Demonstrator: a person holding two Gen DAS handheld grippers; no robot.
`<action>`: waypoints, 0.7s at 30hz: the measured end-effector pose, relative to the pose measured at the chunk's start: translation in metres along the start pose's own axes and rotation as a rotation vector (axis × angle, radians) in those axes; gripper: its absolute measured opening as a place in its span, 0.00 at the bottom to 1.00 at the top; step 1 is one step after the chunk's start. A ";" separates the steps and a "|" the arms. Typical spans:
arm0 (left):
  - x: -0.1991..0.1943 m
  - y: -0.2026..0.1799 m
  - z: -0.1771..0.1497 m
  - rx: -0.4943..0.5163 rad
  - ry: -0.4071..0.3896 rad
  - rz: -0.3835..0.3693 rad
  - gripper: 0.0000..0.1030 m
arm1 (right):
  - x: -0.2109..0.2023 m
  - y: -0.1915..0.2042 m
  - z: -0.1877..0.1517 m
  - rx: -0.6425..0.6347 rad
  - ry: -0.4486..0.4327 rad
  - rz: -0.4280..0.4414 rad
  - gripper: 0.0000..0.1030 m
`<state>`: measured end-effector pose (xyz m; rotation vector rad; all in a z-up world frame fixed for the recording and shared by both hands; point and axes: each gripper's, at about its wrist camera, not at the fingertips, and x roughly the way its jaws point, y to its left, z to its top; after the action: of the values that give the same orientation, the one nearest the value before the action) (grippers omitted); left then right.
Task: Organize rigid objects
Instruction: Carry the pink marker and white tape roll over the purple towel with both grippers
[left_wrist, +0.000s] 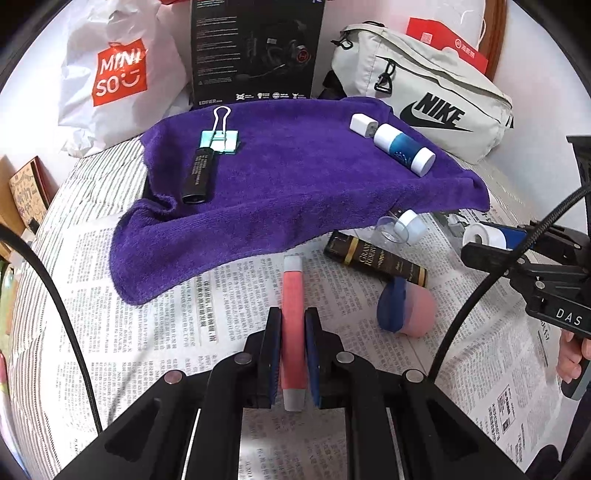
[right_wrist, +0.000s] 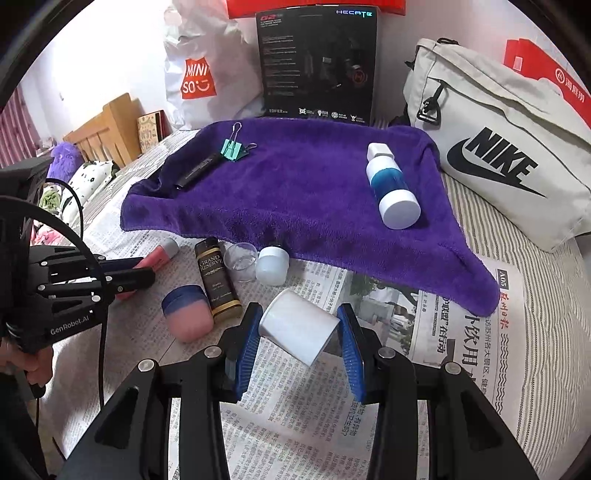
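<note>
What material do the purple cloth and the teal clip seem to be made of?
Purple cloth: soft microfibre or terry, probably; fuzzy matte pile, draping folds. Teal clip: painted metal, it seems; smooth body with shiny silver wire handles.

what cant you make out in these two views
- Left wrist view: the white cup is mostly hidden by the right gripper.
- Right wrist view: the pink tube is half covered by the left gripper.
- Both views: print on the black tube is too small.
</note>
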<state>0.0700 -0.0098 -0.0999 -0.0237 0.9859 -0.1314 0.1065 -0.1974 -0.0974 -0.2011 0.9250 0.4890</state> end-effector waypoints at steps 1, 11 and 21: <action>-0.001 0.002 0.000 -0.006 -0.002 -0.008 0.12 | 0.000 0.000 -0.001 0.001 -0.001 0.002 0.40; -0.012 0.006 0.007 -0.003 -0.008 -0.017 0.12 | 0.002 -0.004 -0.003 0.011 0.001 0.016 0.40; -0.024 0.011 0.025 0.017 -0.028 -0.014 0.12 | -0.007 -0.007 0.012 -0.012 -0.034 0.017 0.40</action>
<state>0.0783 0.0028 -0.0670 -0.0162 0.9569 -0.1518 0.1147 -0.2014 -0.0853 -0.1951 0.8911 0.5127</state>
